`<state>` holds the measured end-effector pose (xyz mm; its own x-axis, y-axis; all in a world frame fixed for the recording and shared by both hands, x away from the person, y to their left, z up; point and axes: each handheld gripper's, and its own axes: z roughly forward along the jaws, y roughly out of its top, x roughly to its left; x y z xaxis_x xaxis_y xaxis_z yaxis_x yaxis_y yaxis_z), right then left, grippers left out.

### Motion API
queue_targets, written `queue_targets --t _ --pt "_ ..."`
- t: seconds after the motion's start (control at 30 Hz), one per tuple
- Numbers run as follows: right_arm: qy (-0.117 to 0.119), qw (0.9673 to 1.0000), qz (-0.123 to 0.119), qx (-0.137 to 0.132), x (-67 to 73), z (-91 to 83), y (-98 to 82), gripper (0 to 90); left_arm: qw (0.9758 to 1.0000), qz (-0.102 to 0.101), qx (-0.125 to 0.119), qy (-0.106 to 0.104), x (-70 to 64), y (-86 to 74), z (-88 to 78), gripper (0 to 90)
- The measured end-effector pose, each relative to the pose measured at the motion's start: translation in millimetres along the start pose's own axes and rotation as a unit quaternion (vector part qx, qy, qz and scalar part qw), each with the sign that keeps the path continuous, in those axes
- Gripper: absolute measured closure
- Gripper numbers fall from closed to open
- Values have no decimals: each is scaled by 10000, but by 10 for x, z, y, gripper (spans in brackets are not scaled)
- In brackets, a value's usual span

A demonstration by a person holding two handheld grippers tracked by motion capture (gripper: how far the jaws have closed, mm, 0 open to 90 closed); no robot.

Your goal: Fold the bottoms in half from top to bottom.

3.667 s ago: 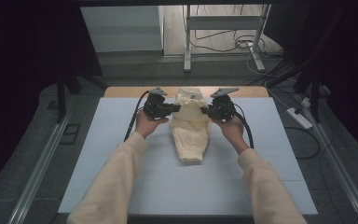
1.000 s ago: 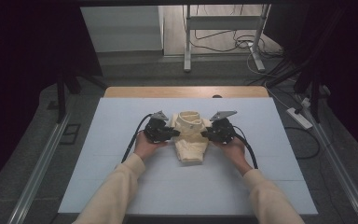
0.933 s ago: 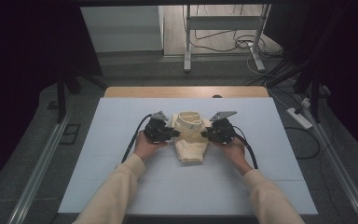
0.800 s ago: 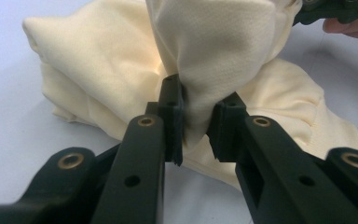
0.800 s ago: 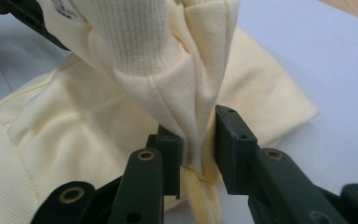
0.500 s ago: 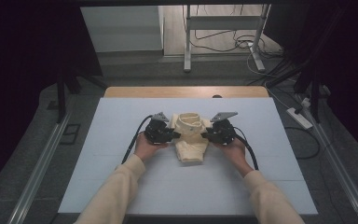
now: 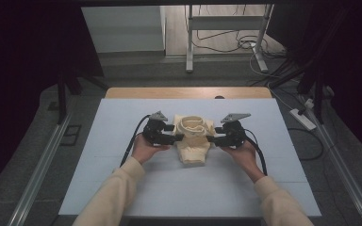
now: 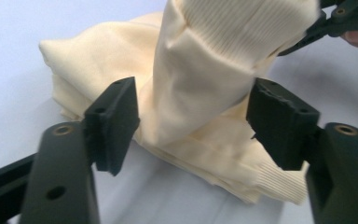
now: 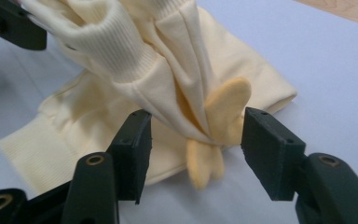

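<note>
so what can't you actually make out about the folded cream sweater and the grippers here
- Cream ribbed-knit sweater, high view: too small to tell how many folds it has.
- The sweater's top, left gripper view: cut off by the upper edge.
- Left gripper, right gripper: jaws stand apart with cloth between them; whether a pad touches it is unclear.
- Orange-yellow patch, right gripper view: partly hidden by a fold.

A pale cream-yellow garment [image 7: 194, 140] with ribbed cuffs and a deeper yellow patch lies on a light blue-grey table cover [image 7: 122, 122]. Both grippers are black, with grey top plates. The person's sleeves [image 7: 113, 197] are cream.
</note>
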<state>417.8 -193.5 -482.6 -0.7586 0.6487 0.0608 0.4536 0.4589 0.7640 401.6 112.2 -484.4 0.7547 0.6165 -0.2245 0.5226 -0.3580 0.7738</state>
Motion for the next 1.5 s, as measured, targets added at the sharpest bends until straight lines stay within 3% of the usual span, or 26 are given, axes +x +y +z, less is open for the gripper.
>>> queue_targets --t 0.33,0.47,0.63,0.87,0.97,1.27,1.5 --pt "132 9996 144 -197 50 -394 -27 387 9998 11 -170 -53 -88 -74 -301 305" --pt "101 9995 176 -256 55 -445 -9 394 9997 -28 -254 24 -84 -78 -364 305" --pt "162 9996 162 -188 110 -377 56 471 9997 -39 -244 83 -74 -76 -362 305" --pt "409 9991 -68 38 238 -217 218 785 9997 -20 -242 103 -73 -69 -344 305" --pt "521 9984 -166 114 299 -119 302 868 9997 -30 -242 102 -67 -67 -350 304" --pt "595 9961 -592 285 532 94 507 893 9996 -47 -242 118 -43 -80 -372 303" --pt "571 9944 -674 587 542 154 347 892 9996 -63 -246 125 -42 -84 -377 297"
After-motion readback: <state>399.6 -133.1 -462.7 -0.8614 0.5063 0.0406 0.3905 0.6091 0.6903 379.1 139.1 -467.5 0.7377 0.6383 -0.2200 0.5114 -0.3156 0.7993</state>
